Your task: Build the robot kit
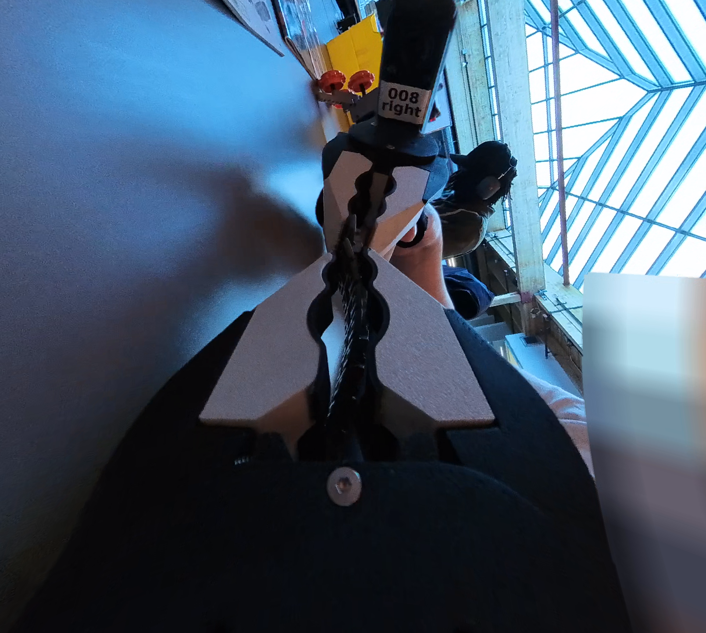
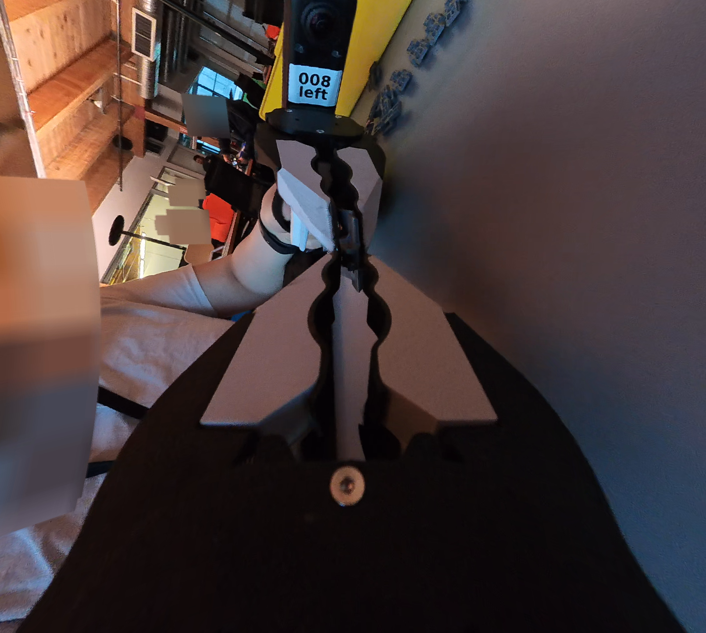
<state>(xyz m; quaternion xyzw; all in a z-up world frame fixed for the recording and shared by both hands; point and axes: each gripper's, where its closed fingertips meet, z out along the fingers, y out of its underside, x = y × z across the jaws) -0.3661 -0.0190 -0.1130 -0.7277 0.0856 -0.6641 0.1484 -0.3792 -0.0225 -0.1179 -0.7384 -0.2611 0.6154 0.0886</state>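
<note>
The two grippers meet tip to tip above a grey table, both turned on their sides. In the left wrist view my left gripper [image 1: 349,257] is shut on a black ribbed strip [image 1: 353,332] that runs along the gap between its fingers. My right gripper [image 1: 353,228] faces it and pinches the strip's far end. In the right wrist view my right gripper [image 2: 345,261] is shut at its tips on a small dark grey piece [image 2: 351,232], and my left gripper [image 2: 340,228] grips the same piece from the other side. Most of the piece is hidden by the fingers.
The grey table [image 1: 133,156] fills one side of each view. A small build with red-orange wheels [image 1: 344,81] and a yellow box [image 1: 355,45] stand behind the grippers. Several blue-grey brick assemblies [image 2: 439,30] lie on the table. A person [image 1: 485,190] sits farther off by the windows. Left and right tips are no more than a few centimetres apart.
</note>
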